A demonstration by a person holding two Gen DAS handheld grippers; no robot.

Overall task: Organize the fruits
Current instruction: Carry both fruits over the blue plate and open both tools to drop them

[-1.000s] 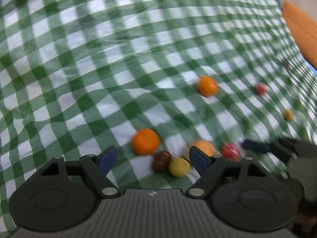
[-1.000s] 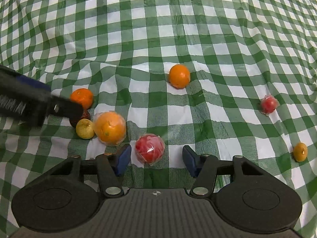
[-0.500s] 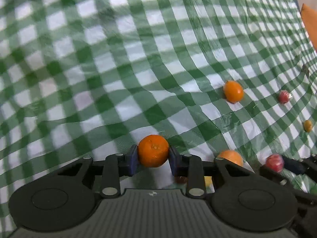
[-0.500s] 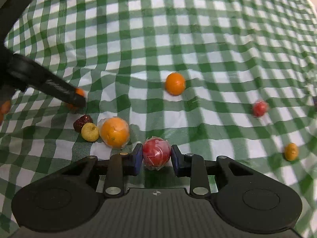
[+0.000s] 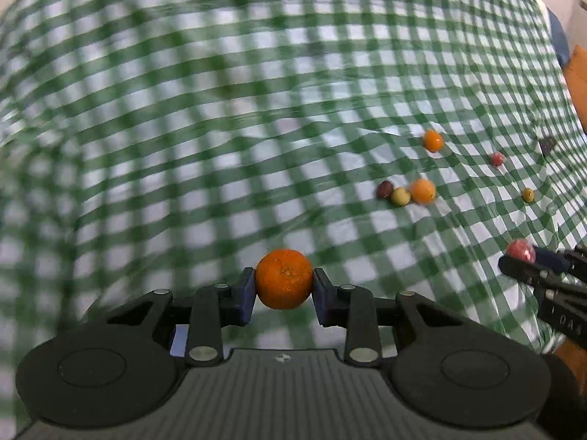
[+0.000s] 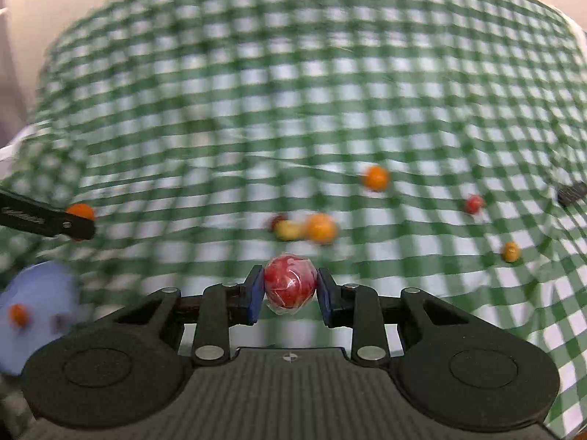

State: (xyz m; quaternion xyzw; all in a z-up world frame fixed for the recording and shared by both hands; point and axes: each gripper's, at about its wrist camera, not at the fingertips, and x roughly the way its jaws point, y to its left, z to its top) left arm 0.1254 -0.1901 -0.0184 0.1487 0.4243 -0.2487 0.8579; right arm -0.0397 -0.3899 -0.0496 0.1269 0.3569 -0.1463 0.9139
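My left gripper (image 5: 284, 286) is shut on an orange mandarin (image 5: 284, 278) and holds it above the checked cloth. My right gripper (image 6: 290, 288) is shut on a red wrapped fruit (image 6: 290, 286), also lifted; it shows at the right of the left wrist view (image 5: 520, 250). On the cloth lie a wrapped orange (image 5: 422, 190), a yellow-green fruit (image 5: 400, 196) and a dark brown fruit (image 5: 384, 189) close together, plus another orange (image 5: 433, 140), a small red fruit (image 5: 496, 159) and a small yellow-orange fruit (image 5: 528, 194).
A green and white checked cloth (image 5: 220, 128) covers the table. A pale blue plate (image 6: 40, 308) at the lower left of the right wrist view holds a small orange fruit (image 6: 17, 313). A small dark object (image 6: 571, 192) lies at the far right.
Both grippers closed on their fruits, the left on the mandarin and the right on the red wrapped fruit, and lifted them back from the cloth. The views are blurred by motion.
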